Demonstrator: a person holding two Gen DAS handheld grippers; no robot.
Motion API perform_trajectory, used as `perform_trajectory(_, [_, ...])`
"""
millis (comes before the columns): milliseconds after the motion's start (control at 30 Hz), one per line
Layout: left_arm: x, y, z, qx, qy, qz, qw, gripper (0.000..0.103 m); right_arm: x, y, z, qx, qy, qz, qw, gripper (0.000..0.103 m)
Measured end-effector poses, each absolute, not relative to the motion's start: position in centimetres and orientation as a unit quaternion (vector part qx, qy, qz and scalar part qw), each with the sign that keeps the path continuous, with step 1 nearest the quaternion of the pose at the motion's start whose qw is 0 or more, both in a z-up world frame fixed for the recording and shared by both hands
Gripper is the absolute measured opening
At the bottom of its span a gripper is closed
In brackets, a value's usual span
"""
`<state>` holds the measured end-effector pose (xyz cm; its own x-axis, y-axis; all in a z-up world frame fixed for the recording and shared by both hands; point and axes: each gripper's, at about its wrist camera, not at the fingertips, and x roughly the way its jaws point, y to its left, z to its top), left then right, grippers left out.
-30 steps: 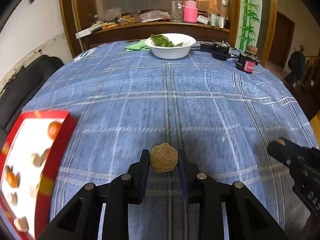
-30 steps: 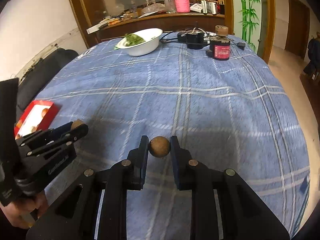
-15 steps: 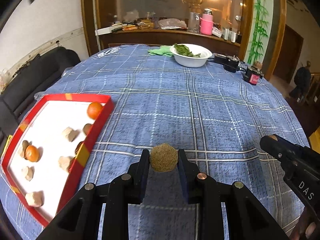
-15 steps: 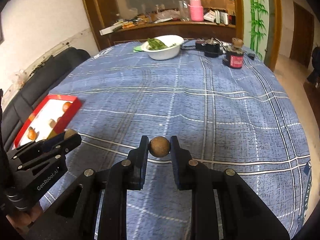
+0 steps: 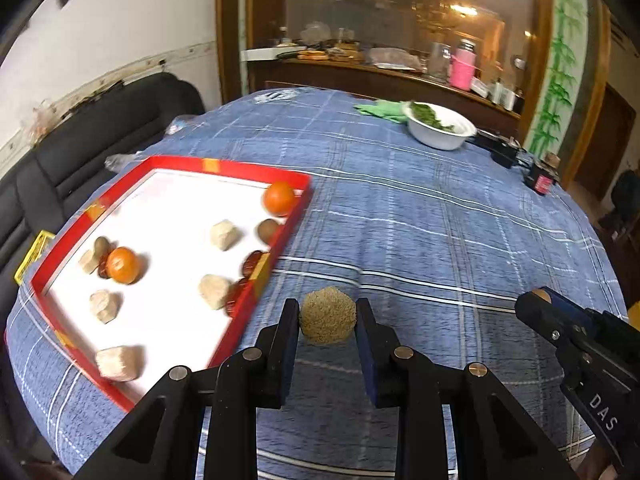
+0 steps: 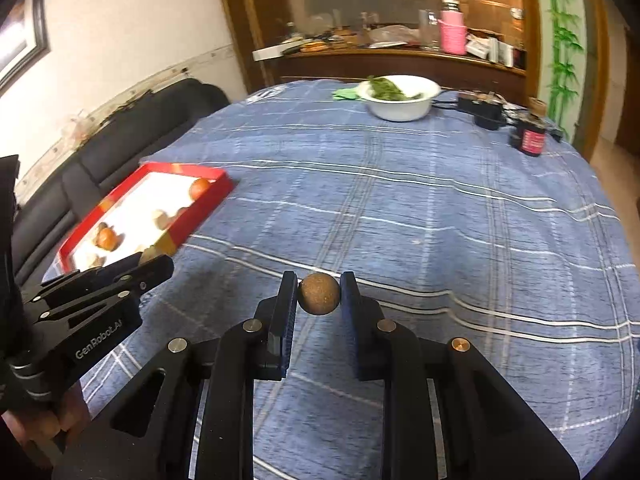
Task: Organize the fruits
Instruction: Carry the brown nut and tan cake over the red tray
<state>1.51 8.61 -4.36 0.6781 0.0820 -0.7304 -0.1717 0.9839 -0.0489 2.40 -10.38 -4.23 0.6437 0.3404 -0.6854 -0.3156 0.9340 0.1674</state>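
**Tray's on your left, so the left hand goes first**

You've got a grainy tan lump (image 5: pixel 327 315) pinched in the left gripper (image 5: pixel 327 320), held just off the red tray (image 5: pixel 260 272) at its near right edge. The tray lies to the left of those fingers, so I'd say a short swing left drops it in. Your right gripper (image 6: pixel 319 300) is clamped on a brown ball (image 6: pixel 319 294) over the bare surface (image 6: pixel 440 220), well apart from the tray, so it travels farther.

The black two-finger left gripper (image 6: pixel 158 266) reads "GenRobot.AI" in white on its side. The black two-finger right gripper (image 5: pixel 532 300) shows the white letters "DAS".
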Motion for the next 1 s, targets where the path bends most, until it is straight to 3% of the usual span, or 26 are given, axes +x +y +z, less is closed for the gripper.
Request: perform_trajectory(1000, [-3.7, 22.6, -3.6, -0.135, 0.355, 0.205, 0.902, 0.027, 1.0, 3.5, -2.6, -0.044, 0.366, 0.324, 0.871, 0.021])
